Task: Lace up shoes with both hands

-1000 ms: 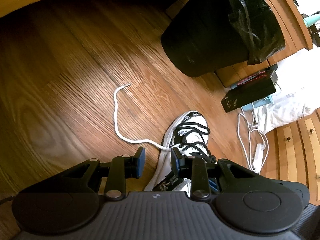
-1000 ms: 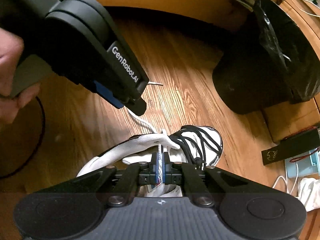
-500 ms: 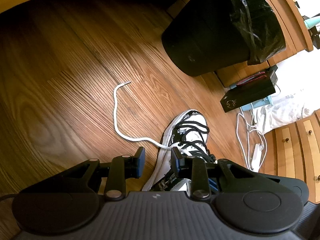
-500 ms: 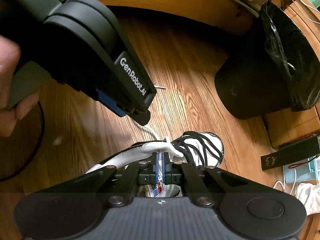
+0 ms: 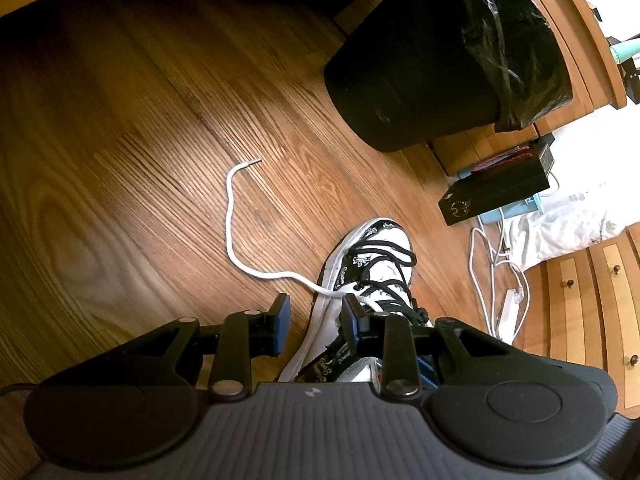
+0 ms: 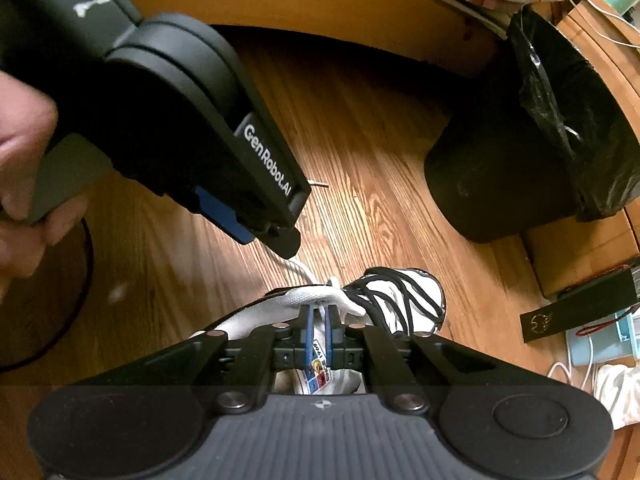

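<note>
A black-and-white sneaker [image 5: 372, 264] sits on the wooden floor [image 5: 140, 128]. The right hand-held gripper [image 6: 319, 316] pinches its white shoelace [image 5: 230, 216]; the left hand-held gripper [image 5: 314, 312] hovers wide open, empty.

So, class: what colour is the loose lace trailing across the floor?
White. The loose lace shows best in the left wrist view, against the brown wooden floor.
</note>
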### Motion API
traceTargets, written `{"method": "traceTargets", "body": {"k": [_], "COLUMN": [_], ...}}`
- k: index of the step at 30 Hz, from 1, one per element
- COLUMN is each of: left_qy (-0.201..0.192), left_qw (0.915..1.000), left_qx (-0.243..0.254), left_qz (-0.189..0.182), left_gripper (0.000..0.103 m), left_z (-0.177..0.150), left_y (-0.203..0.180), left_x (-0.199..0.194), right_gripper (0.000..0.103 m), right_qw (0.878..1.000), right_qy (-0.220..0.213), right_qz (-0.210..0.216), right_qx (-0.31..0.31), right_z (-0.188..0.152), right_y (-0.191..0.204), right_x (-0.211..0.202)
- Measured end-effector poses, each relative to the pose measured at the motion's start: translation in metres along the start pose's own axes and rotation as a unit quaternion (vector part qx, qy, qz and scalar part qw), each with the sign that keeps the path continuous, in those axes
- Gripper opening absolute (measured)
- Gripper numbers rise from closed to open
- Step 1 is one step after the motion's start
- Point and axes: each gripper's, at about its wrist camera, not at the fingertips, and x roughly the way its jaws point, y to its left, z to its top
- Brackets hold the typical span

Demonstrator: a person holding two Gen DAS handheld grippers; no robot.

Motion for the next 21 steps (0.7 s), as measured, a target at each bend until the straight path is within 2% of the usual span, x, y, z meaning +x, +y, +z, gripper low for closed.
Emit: {"method": "traceTargets", "body": {"k": [6,12,21], "left_qy": [0.000,0.003,0.003], "left_qw": [1.0000,1.0000,0.9999], "left_qx": [-0.002,-0.005,-0.009], "left_qz": [-0.002,-0.004,-0.006], "left_gripper": [0.031,0.031,0.030], "left_z": [0.000,-0.001,-0.001], "left_y": [0.000,0.001,0.002], "left_x": [0.000,0.001,0.000], "right_gripper": [0.013,0.015,0.015], "right_qw": [1.000,0.999,0.989], "right_qy": [-0.014,0.024,0.030], "right_qz": [-0.004,-0.022,-0.061], "right_qx": [0.003,-0.043,-0.128], "right_z": [0.000,-0.010,-0.009], "right_y": [-0.007,-0.003,0.018], "right_x": [-0.016,0.001,0.012]}}
